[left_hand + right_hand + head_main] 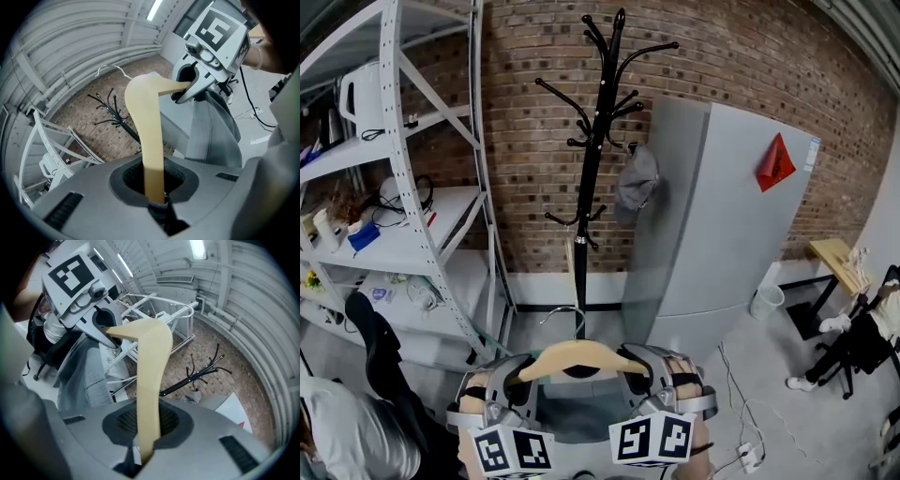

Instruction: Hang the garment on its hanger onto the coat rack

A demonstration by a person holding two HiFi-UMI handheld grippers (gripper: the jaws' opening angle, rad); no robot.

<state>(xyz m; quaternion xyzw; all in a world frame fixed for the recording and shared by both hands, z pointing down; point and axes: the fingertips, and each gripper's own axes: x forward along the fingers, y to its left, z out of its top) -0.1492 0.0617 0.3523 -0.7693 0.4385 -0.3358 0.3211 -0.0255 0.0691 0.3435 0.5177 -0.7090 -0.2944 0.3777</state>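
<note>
- Low in front of the person, held in the air between the two grippers, sits the wooden hanger (579,357), well apart from the coat rack (592,159) standing against the brick wall (525,141).
- Left gripper (154,199): its jaws are clamped on the tip of the hanger's left arm, with wood running straight out between them.
- Right gripper (143,446): same story, jaws pinched onto the tip of the right arm.
- The grey garment (577,412) drapes off the hanger, bunched down between the grippers.
- Handling, as I read it: the hanger looks stiff and light, the cloth soft and free to swing or slide off a tilted arm. One grip at each arm end looks right, since it keeps the bar level.
- Long axis: it runs left to right across the person, from one gripper to the other.
- The wire hook (578,322) rises from the middle, on the side toward the rack.
- It looks thin and springy, so it wants a clean line onto a peg.
- A grey cap (636,180) already hangs from a peg on the right; the other pegs look free.
</note>
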